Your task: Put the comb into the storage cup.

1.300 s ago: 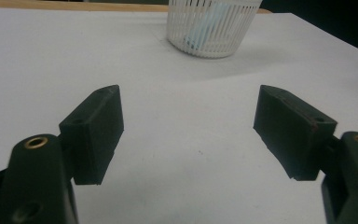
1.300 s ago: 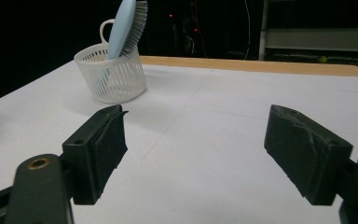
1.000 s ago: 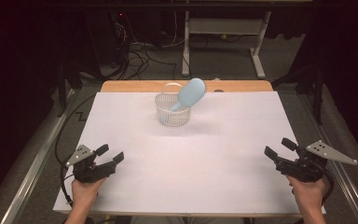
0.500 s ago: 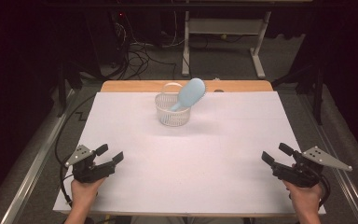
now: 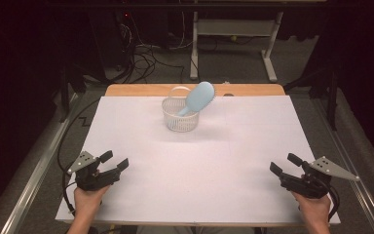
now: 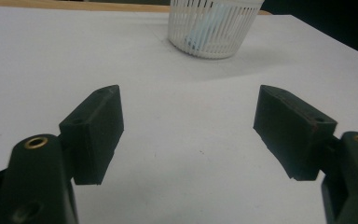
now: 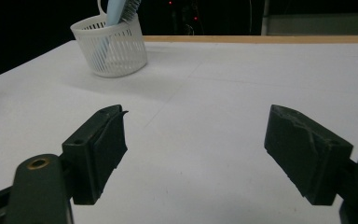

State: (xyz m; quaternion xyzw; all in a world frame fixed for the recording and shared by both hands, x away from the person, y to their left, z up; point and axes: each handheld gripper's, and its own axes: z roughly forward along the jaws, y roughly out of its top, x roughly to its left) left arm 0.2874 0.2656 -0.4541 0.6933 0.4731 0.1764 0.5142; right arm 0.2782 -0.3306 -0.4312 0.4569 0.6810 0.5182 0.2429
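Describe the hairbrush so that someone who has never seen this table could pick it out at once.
Start at the white sheet covering the table and look to the middle of its far edge, where a small white slatted basket stands. The hairbrush leans handle-down in that basket, its oval head sticking out above the rim. It is the only pale blue thing here.

Bright table [image 5: 195, 165], dark surroundings; near jaws slightly blurred.

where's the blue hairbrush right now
In the high view the blue hairbrush stands handle-down in the white basket near the table's far edge, centre-left, its head leaning out over the rim, far from both grippers.
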